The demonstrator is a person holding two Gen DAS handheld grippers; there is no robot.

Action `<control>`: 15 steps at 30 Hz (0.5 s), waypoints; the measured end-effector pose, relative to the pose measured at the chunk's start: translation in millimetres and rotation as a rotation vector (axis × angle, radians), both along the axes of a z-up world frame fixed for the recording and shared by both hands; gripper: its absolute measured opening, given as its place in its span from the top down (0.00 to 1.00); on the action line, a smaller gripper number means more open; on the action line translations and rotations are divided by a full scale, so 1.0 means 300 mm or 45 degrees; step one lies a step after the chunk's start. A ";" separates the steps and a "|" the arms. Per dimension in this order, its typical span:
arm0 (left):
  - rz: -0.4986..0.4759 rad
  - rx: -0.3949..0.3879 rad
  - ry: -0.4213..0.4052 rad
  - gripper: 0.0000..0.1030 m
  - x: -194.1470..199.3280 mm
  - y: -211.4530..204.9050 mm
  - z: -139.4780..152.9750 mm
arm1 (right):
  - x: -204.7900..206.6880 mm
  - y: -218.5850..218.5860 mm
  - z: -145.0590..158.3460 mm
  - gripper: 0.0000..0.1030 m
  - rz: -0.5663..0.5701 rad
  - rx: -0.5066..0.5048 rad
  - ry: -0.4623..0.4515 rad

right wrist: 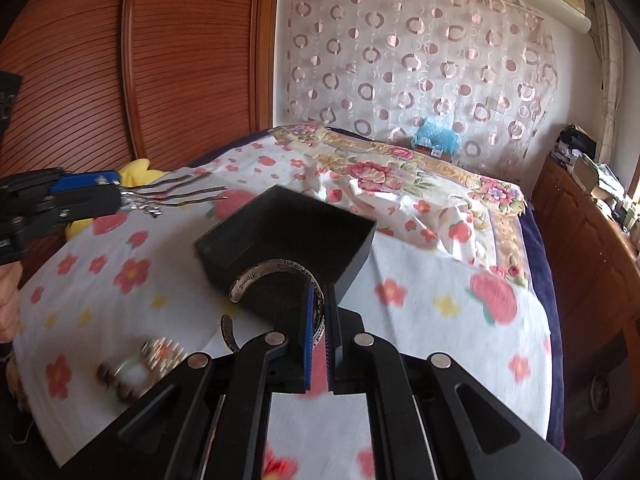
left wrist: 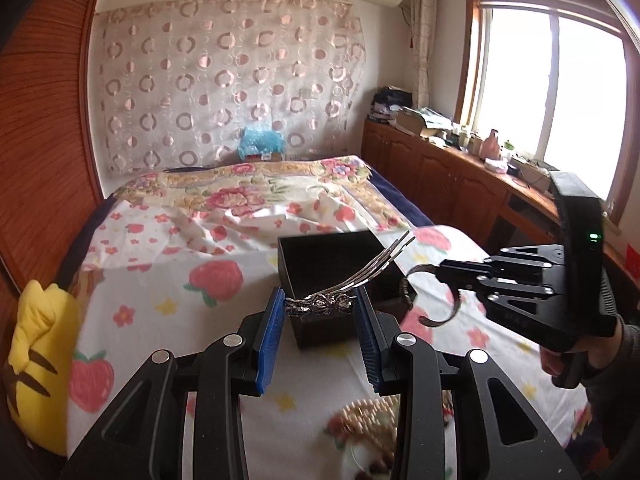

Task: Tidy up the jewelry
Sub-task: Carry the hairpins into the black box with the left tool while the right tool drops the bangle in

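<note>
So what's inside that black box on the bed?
The black box looks empty: only dark walls and floor show. The silver cuff bracelet held in front hides its near corner, so something small could sit there unseen.

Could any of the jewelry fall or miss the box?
Maybe. The left gripper pinches only the silver hair comb's decorated end, so it might twist loose. The right gripper grips the cuff bracelet by one narrow spot. Both are near the black box and might collide.

We see one legible bit: script engraving on the silver cuff bracelet (right wrist: 280,276), reads roughly "Diamond" at its 9 o'clock end; rest unreadable.
</note>
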State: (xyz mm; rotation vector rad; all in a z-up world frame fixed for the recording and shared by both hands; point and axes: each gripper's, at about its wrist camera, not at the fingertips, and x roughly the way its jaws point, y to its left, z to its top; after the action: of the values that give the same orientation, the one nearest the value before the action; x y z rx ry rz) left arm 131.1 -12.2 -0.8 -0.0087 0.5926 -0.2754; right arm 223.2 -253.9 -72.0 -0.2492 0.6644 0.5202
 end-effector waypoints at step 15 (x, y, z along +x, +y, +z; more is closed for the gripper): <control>-0.006 0.015 0.028 0.68 0.230 -0.018 -0.011 | 0.244 0.092 -0.080 0.90 0.099 -0.023 0.103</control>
State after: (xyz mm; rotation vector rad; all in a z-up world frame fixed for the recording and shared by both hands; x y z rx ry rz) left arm 200.1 -17.7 -4.0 0.0008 0.6160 -0.2764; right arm 296.5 -226.3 -95.8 -0.2726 0.7405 0.6012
